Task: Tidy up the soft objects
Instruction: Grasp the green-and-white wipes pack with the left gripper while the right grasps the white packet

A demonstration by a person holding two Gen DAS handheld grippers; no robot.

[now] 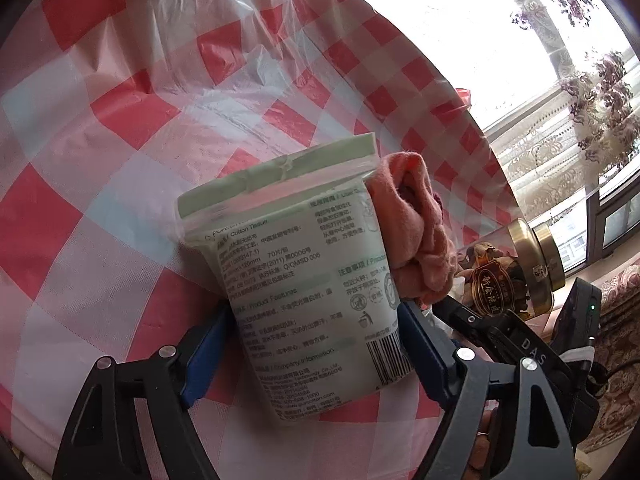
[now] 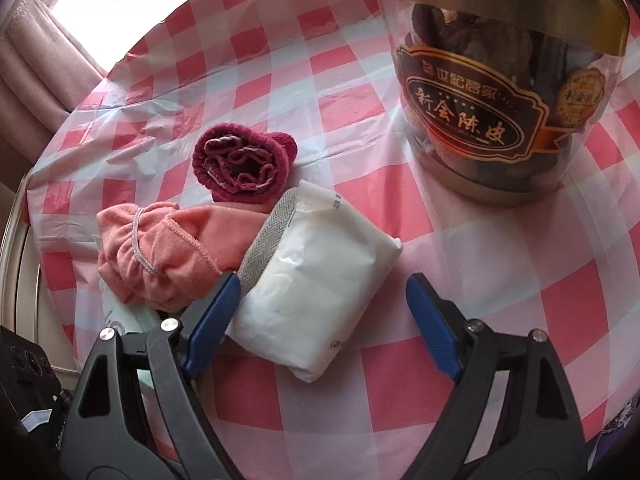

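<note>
Left gripper point(image 1: 316, 344) jaws clamp tissue pack point(image 1: 296, 280) — right gripper point(image 2: 320, 320) jaws apart.

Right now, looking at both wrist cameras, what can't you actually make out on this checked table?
- Pale green cotton tissue pack, left wrist view: its lower end is hidden behind the left gripper.
- Clear jar with gold lid, right wrist view: the lid top is cut off by the frame's upper edge.
- Peach-pink cloth bundle, right wrist view: its near side hides behind the right gripper.
- White wrapped soft pack: its small print is unreadable.
</note>
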